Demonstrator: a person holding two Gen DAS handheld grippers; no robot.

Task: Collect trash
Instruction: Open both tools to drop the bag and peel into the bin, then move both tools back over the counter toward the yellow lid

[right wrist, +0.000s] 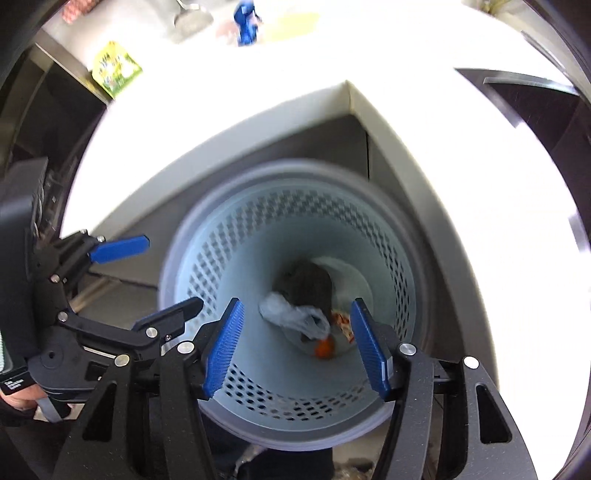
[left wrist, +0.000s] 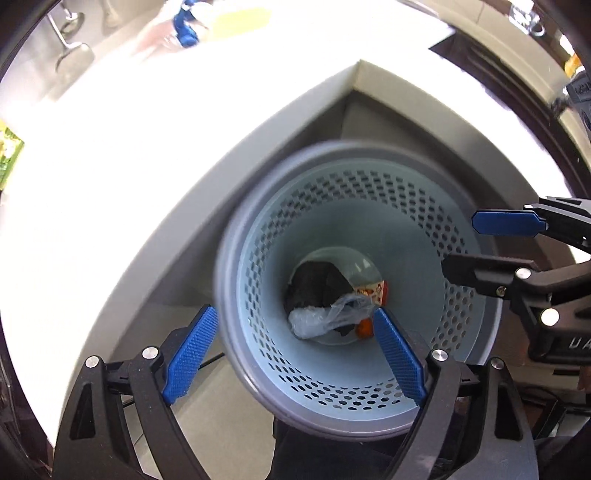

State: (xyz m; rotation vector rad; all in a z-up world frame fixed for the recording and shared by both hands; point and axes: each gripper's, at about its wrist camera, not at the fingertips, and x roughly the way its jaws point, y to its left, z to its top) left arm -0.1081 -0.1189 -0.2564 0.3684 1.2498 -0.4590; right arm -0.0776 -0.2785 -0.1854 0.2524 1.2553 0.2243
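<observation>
Blue pads of my left tongs [left wrist: 295,350] sit closest to the lens, spread wide and empty over the near rim of the waste basket [left wrist: 258,376]; my right tongs [right wrist: 295,345] are likewise spread, holding nothing, above the same opening. At the basket's bottom I count four pieces: one dark crumpled wrapper [left wrist: 317,284], one clear plastic bag [left wrist: 325,317], one small printed carton [left wrist: 376,291], one orange bit [left wrist: 365,328]. On the white surface [left wrist: 92,184] remain one green packet [right wrist: 116,70] and one blue-and-clear bundle [right wrist: 246,22], which I judge still uncollected. My worry: both tongs crowd the rim, so a careless swing could clip and tip the basket, spilling it, or knock the two rigs together.
</observation>
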